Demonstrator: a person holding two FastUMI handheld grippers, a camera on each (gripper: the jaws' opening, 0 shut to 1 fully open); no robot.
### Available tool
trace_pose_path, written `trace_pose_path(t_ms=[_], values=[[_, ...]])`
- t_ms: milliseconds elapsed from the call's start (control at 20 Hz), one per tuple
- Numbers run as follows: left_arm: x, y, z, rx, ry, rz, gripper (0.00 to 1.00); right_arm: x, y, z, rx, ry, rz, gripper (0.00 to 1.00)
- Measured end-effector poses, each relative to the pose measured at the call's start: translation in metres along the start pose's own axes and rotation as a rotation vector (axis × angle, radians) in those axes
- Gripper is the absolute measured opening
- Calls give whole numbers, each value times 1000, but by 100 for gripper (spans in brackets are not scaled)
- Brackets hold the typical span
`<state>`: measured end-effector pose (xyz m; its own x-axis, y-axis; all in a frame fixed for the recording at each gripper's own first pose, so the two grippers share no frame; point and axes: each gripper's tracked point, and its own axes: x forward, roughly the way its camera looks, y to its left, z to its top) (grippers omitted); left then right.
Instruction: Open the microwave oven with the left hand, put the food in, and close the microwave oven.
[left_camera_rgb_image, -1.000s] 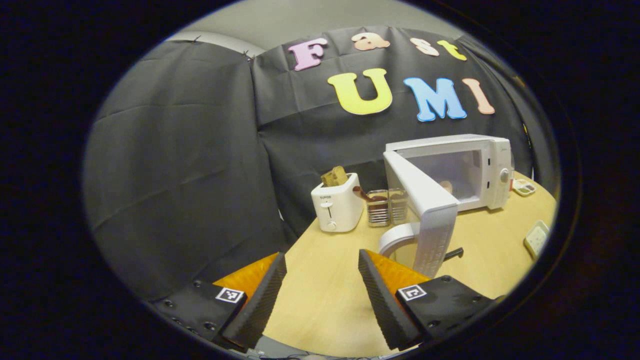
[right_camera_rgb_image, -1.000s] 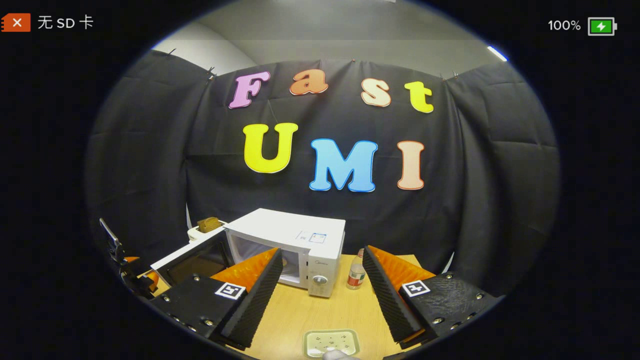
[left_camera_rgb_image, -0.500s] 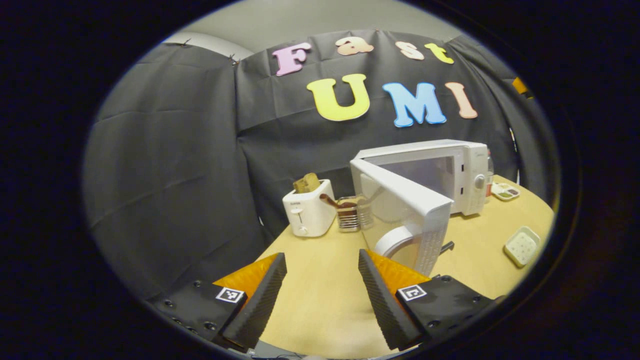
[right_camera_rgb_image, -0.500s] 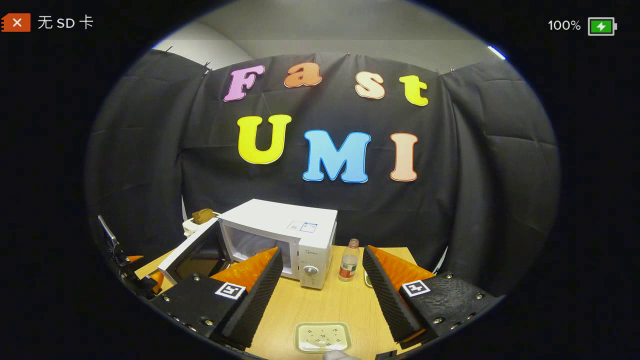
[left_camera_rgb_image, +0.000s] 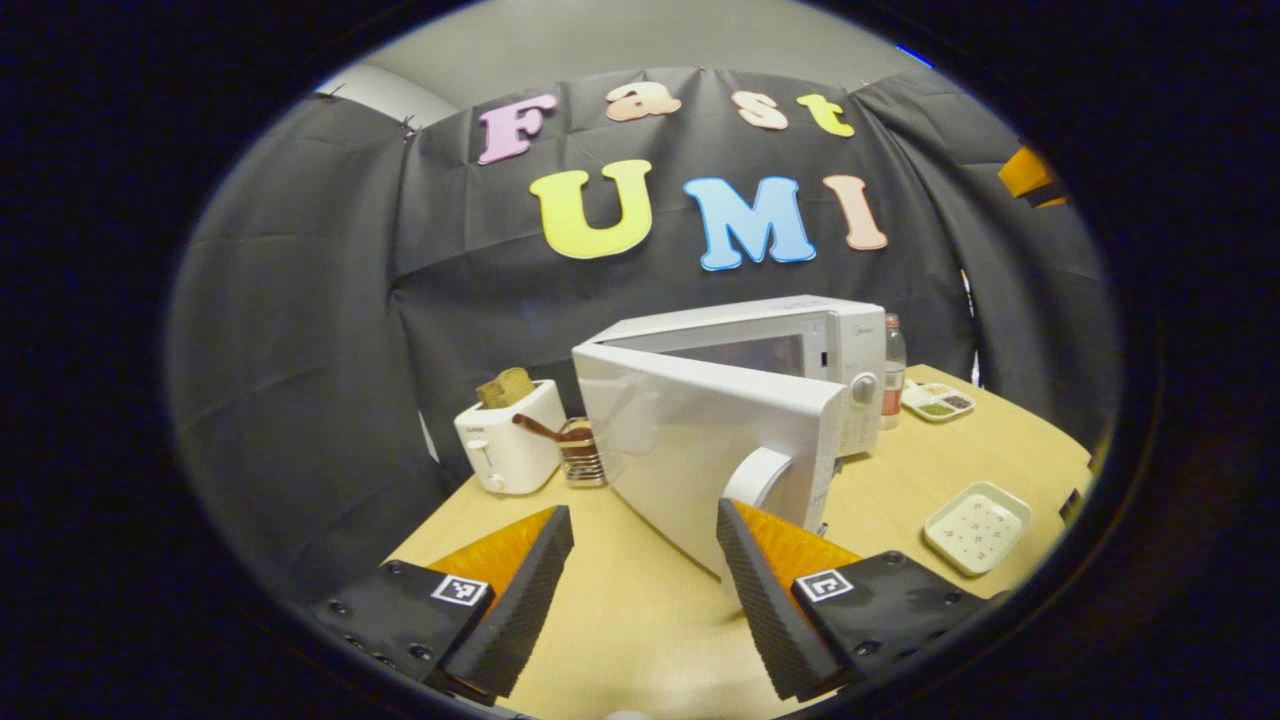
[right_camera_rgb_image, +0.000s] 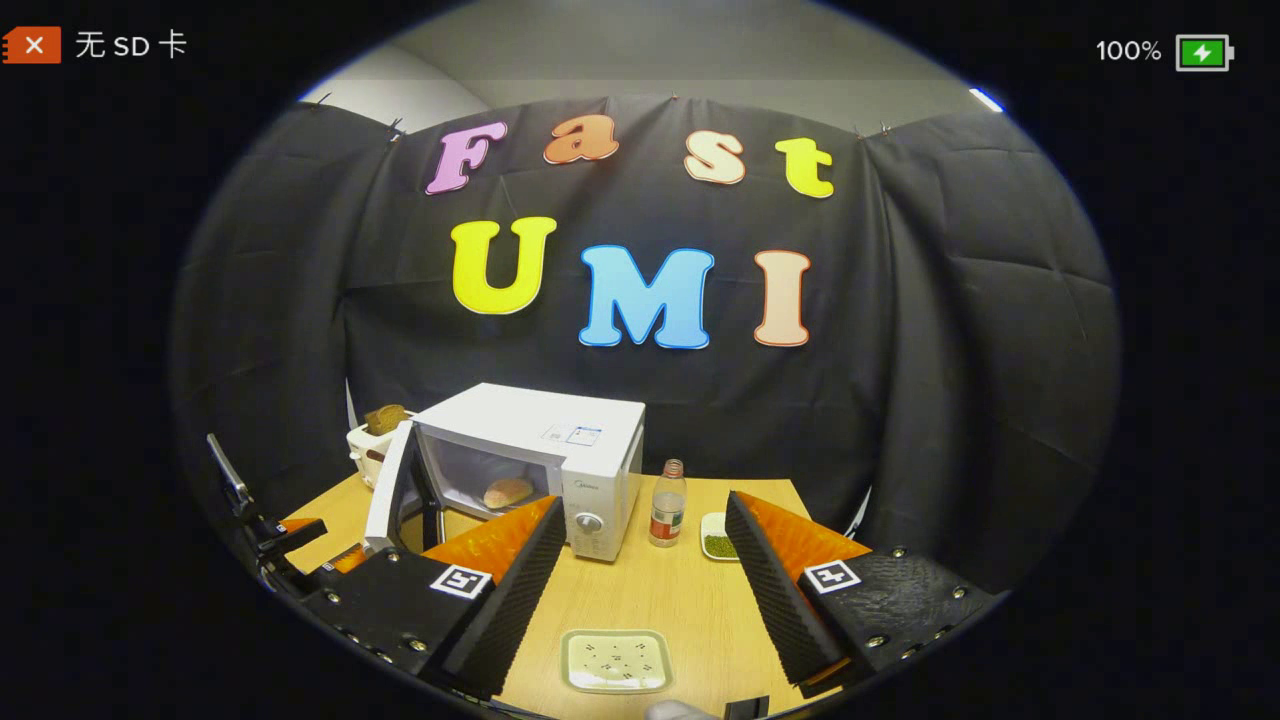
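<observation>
- In the left gripper view, the left gripper (left_camera_rgb_image: 635, 590) is seen low over the table (left_camera_rgb_image: 650, 620), its jaws spread apart with nothing between them.
- At the left rear of the table a toaster (left_camera_rgb_image: 505, 450) is seen with a slice of bread (left_camera_rgb_image: 505, 386) standing in it; just beside it, a small container (left_camera_rgb_image: 583, 462) is placed with a brown utensil leaning out.
- The microwave oven (left_camera_rgb_image: 800, 340) is found to the right of these, its door (left_camera_rgb_image: 700, 445) swung partly open; the curved door handle (left_camera_rgb_image: 755, 475) is seen just above the gripper's right finger, and contact cannot be told.
- A bottle (left_camera_rgb_image: 893, 370) is set beside the oven, then a small divided dish (left_camera_rgb_image: 937, 400), and a pale square tray (left_camera_rgb_image: 977, 527) lies nearer.
- In the right gripper view, the right gripper (right_camera_rgb_image: 640, 600) is held above the table with jaws spread and empty.
- The food (right_camera_rgb_image: 508, 492), a bun, is seen lying inside the open oven cavity.
- The square tray is seen between the fingers, lower down.
</observation>
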<state>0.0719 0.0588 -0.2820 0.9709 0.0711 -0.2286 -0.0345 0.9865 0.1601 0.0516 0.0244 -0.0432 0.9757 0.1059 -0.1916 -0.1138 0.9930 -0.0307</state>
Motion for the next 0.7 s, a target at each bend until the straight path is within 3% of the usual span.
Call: trace_pose_path(t_ms=[700], values=[[96,-121,50,54,-40,-159,96,20,-70,-31,47,96,-79,98]])
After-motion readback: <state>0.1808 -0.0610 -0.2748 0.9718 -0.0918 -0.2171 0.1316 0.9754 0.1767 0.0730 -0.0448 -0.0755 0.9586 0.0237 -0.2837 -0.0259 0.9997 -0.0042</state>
